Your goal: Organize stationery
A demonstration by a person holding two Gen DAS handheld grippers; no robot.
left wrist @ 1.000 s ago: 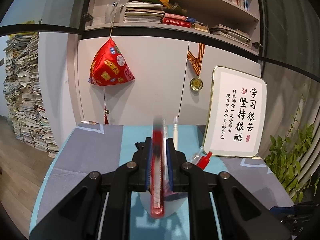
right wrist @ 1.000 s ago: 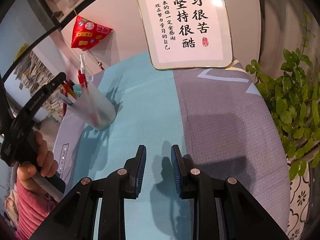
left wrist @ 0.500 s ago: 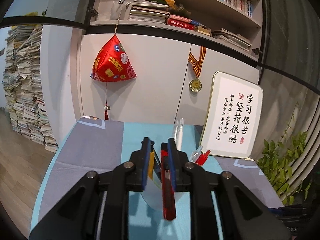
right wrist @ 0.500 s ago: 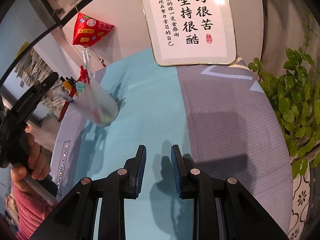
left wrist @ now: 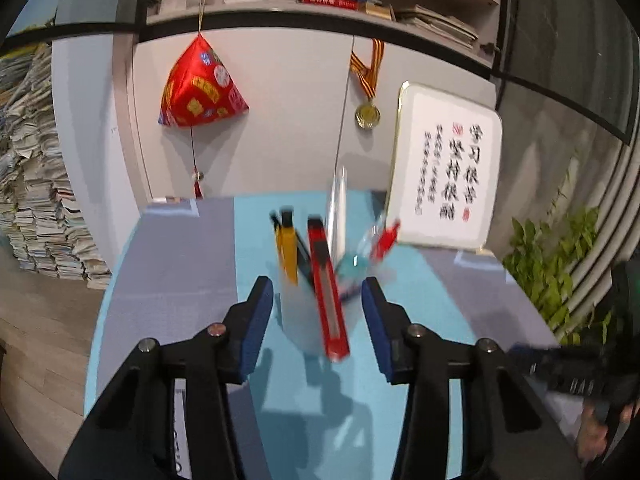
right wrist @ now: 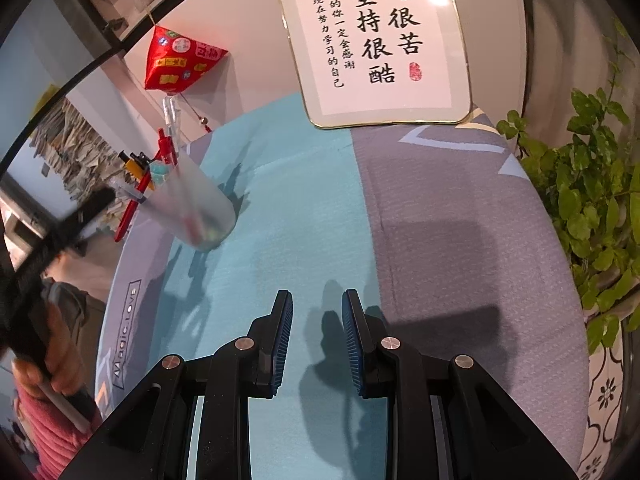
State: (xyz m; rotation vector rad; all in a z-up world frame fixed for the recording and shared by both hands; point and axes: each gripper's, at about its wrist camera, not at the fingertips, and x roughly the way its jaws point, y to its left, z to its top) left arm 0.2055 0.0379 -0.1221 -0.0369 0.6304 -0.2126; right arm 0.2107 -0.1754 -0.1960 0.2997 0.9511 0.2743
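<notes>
**Helper:** What just changed?

**Me:** A second ago my left gripper was pinching the red box cutter. Now its jaws are opening, and the pads are off it on both sides. The cutter sits between them, leaning against the frosted pen cup.

**Helper:** So that one is put away?

**Me:** I think so. It looks like it hangs down the outside of the cup, though, so it might slip.

**Helper:** And your other hand?

**Me:** My right gripper has not moved. Its jaws are a little apart with nothing in them, over the blue cloth.

**Helper:** Anything in the way?

**Me:** Not really. The framed sign and the plant are well apart from the cup.
</notes>
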